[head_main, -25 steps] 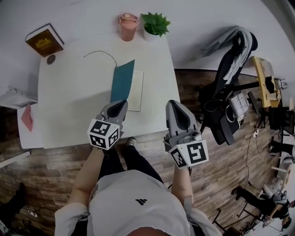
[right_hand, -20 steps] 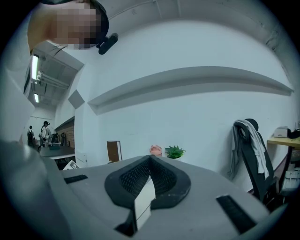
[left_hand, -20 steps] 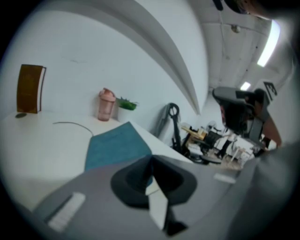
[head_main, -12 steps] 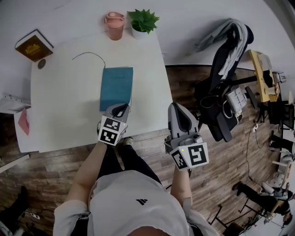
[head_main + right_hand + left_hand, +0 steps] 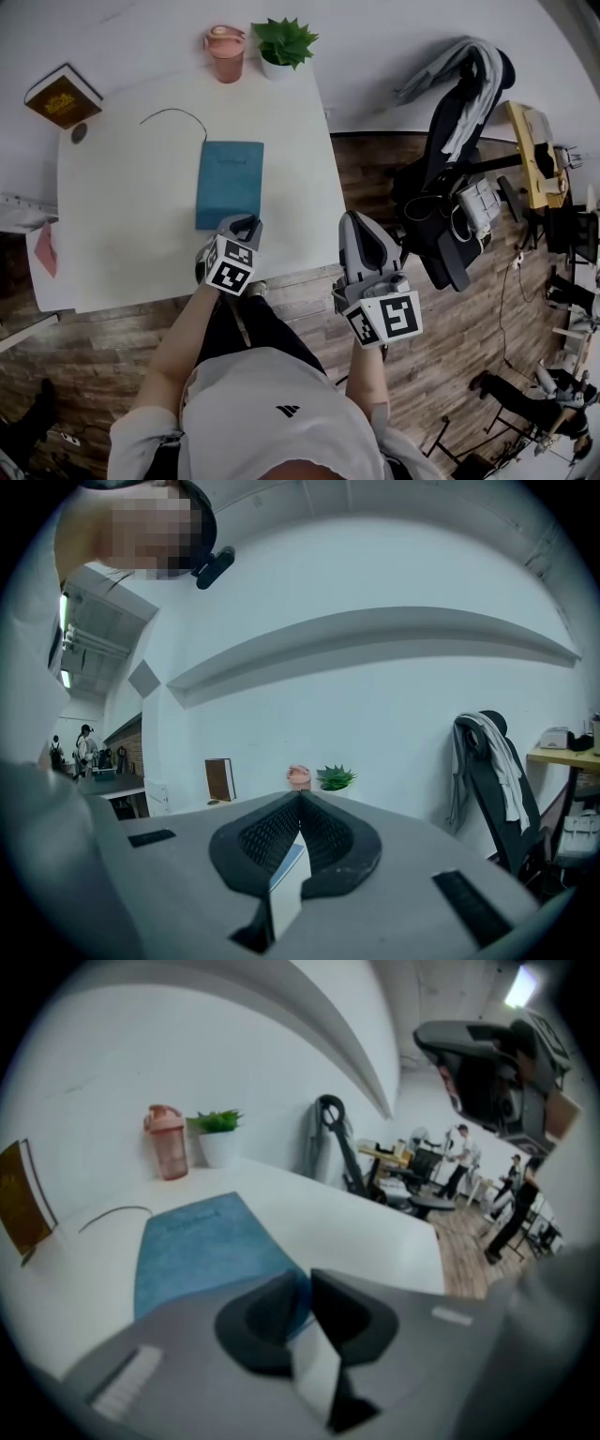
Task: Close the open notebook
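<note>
The teal notebook (image 5: 230, 183) lies closed and flat on the white table (image 5: 122, 216); in the left gripper view the notebook (image 5: 202, 1246) fills the middle ground. My left gripper (image 5: 246, 223) hangs over its near edge, pointing down at it. Its jaws are opening, and the gap at the left gripper (image 5: 305, 1293) shows only a sliver of the teal cover behind, with no pad pressing on it. My right gripper (image 5: 354, 216) is held off the table's near right corner, apart from the notebook; in its own view the right gripper (image 5: 300, 796) is shut with nothing in it.
A brown book (image 5: 64, 96) stands at the far left corner, with a small dark disc (image 5: 80, 133) beside it. A pink cup (image 5: 224, 49) and a potted plant (image 5: 284, 42) stand at the far edge. A thin black cable (image 5: 173, 115) lies beyond the notebook. An office chair draped with clothes (image 5: 459, 141) stands to the right.
The notebook's cover, raised over the open page a second ago, now lies flat and shut. My left gripper has come down and back to the notebook's near edge. The right gripper has hardly shifted.
</note>
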